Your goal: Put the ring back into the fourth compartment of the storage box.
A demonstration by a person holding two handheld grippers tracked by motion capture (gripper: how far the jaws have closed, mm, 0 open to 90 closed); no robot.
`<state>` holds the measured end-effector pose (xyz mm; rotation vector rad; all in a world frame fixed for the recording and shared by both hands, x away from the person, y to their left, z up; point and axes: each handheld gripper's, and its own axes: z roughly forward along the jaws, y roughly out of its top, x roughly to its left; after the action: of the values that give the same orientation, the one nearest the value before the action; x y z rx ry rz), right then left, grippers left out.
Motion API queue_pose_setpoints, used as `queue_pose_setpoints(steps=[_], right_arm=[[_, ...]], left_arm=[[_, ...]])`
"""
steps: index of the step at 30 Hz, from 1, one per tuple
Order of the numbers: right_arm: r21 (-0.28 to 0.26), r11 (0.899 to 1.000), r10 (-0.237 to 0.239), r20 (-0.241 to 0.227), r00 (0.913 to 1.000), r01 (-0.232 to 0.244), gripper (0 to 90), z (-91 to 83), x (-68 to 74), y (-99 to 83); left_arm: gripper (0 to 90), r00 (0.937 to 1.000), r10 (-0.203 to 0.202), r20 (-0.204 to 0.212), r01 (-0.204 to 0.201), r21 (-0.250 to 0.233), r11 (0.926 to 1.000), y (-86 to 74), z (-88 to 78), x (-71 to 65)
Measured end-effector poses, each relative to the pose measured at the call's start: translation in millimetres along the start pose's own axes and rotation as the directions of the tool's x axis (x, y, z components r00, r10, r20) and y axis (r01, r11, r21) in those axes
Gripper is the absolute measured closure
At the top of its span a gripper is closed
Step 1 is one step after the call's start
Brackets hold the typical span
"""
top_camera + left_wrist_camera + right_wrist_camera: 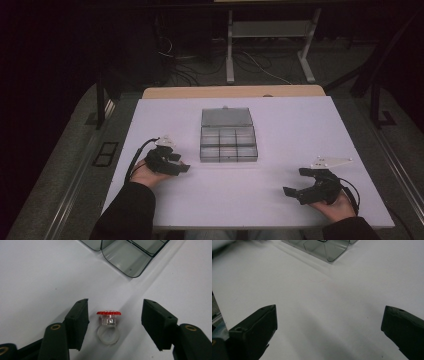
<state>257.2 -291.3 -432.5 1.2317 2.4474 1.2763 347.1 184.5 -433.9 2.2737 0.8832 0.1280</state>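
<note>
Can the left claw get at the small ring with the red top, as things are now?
Probably yes. The ring lies on the white table between the left claw's two jaws, with a gap on each side and nothing in between. The jaws only need to close.

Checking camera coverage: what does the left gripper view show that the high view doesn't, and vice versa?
Left gripper view alone: a small clear plastic ring with a red round top lying on the table between the left gripper jaws, whose pads stand apart from it on both sides.

High view alone: the right gripper, jaws wide, the organiser's open lid, both hands, the floor.

Both: the white table and the smoky transparent plastic compartment box.
</note>
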Motion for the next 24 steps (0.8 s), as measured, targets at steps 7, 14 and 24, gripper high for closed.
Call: queue_pose_setpoints(steps=[7, 14, 24], right_arm=[[0.001, 1.0, 0.001, 0.002, 1.0, -0.001, 0.0, 0.3, -0.3, 0.2], [0.002, 1.0, 0.002, 0.003, 1.0, -0.002, 0.0, 0.2, -0.2, 0.1], [0.002, 1.0, 0.001, 0.003, 1.0, -0.001, 0.0, 0.4, -0.4, 0.2]], left_arm=[[48.7, 0.9999, -0.011, -0.006, 0.011, 0.0, 0.9999, -0.6, 1.3, 1.4], [57.8, 0.9993, -0.033, -0.015, 0.033, -0.004, 0.9994, -1.8, 0.4, 5.2], [69.1, 0.9994, -0.034, 0.01, 0.034, -0.004, 0.9994, -2.8, -1.1, 8.7]])
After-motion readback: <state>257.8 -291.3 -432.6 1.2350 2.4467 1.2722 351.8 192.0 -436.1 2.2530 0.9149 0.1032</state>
